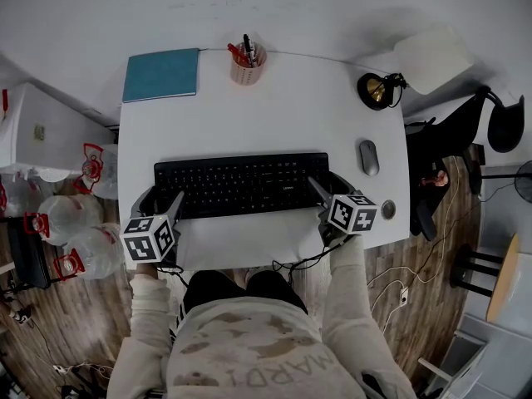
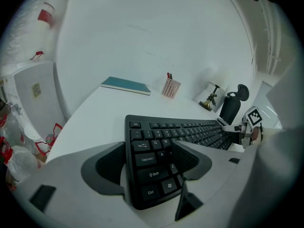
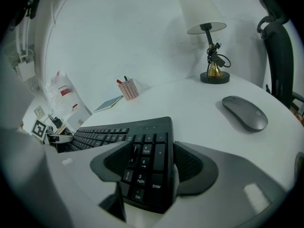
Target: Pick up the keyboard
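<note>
A black keyboard (image 1: 241, 184) lies across the front of the white desk (image 1: 274, 115). My left gripper (image 1: 164, 198) has its jaws round the keyboard's left end: in the left gripper view one pad sits against the outer edge and the other over the letter keys, with the keyboard (image 2: 190, 132) between them at the left gripper (image 2: 149, 160). My right gripper (image 1: 328, 187) holds the number-pad end the same way; in the right gripper view the keyboard (image 3: 104, 134) fills the gap of the right gripper (image 3: 147, 163). I cannot tell whether the keyboard is off the desk.
A grey mouse (image 1: 369, 157) lies right of the keyboard, with a brass desk lamp (image 1: 378, 90) behind it. A pen cup (image 1: 247, 66) and a teal notebook (image 1: 161, 74) stand at the back. A black chair (image 1: 465, 140) is to the right; water bottles (image 1: 75, 223) stand on the floor to the left.
</note>
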Demonstrator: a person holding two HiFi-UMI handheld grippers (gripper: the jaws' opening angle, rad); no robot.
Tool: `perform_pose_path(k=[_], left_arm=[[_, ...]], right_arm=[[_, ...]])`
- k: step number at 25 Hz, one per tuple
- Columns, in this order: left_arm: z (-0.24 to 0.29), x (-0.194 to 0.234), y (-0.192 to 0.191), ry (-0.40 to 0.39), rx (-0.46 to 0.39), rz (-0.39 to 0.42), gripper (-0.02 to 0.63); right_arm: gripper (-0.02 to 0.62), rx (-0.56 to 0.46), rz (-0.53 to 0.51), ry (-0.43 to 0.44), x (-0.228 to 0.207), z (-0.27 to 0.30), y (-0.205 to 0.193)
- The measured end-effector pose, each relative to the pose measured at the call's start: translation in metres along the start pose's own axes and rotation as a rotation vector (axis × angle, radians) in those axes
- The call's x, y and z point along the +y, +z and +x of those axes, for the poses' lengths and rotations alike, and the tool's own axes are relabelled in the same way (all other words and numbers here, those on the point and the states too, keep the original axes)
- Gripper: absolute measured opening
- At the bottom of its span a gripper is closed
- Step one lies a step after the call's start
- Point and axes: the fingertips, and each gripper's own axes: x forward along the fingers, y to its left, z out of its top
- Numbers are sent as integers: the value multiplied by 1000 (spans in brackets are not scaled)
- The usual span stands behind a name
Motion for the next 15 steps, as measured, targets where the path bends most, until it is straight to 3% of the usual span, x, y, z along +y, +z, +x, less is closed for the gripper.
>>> perform_pose_path(k=[15], left_arm=[[-6, 7, -2, 31, 25, -5, 308]], right_arm=[[287, -12, -5, -11, 9, -6, -6]])
